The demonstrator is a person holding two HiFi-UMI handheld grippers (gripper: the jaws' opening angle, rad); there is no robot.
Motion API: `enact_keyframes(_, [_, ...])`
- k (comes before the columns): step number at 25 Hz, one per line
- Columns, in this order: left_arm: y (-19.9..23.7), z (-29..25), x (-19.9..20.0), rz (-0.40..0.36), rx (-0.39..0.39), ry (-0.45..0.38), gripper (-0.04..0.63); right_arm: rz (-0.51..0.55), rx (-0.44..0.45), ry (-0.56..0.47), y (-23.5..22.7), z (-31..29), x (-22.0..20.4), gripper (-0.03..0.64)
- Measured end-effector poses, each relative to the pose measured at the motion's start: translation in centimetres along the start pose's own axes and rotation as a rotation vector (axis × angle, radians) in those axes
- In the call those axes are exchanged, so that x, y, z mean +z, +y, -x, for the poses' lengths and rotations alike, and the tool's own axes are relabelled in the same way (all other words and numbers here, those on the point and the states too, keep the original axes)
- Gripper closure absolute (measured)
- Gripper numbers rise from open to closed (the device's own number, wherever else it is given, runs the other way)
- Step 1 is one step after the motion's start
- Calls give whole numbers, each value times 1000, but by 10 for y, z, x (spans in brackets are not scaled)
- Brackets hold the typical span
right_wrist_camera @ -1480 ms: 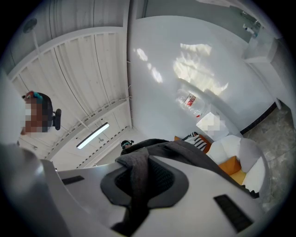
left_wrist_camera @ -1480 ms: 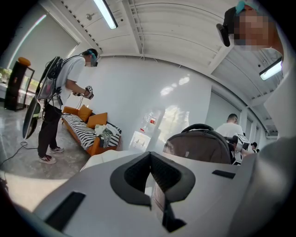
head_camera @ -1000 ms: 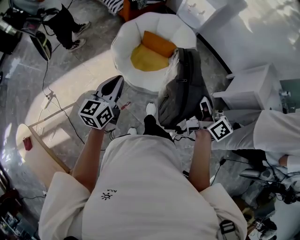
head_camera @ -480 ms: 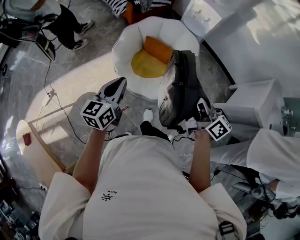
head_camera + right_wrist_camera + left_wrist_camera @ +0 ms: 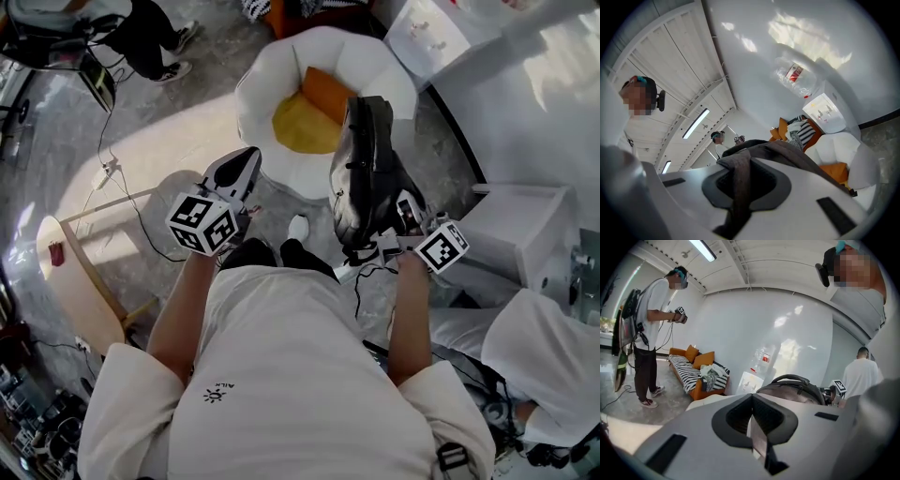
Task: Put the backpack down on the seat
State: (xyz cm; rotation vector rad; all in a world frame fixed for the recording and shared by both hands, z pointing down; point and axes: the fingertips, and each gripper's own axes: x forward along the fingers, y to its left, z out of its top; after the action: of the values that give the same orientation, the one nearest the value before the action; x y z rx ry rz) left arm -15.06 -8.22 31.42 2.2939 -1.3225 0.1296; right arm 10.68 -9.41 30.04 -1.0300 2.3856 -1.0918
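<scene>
Carrying phase; the person's shirt and forearms fill the near field of the head view.

Right gripper: fingers clenched on a grey strap of the backpack. The pack hangs from that strap clear of the floor, roughly upright, resting on nothing.

Left gripper: fingers closed together with nothing between them. It is held out beside the load, apart from it.

Change over the last second: both grippers and the pack have advanced toward the seat. In the head view the pack's top now overlaps the seat's right rim, close to the orange cushion; before, it hung nearer the person's feet. The grip on the strap is unchanged.

The yellow cushion lies uncovered in the seat bowl.

Judgement: the approach is nearly done, but the pack is still beside the bowl rather than over it. It needs a further carry across the rim, then lowering before release. Risk: the pack snags the rim or tips off the edge.
</scene>
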Motion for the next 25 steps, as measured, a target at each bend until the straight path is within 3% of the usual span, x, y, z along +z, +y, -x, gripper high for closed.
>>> enact_keyframes(10, [-12,0,-6,-21,2,13,578,-12,59,-9,-8,1,-4,575])
enact_keyframes(15, [-24,-11,-15,-27,-25,35,578,-60,32,-8,-23,3,-12,575])
enact_keyframes(21, [27,-61,-17,3,-71,96,578,-99,3,23,-66,-73,-32,575])
enact_keyframes(25, [41,-78,-24,6,-91,120,578,-117,-16,32,-85,-94,-50,575])
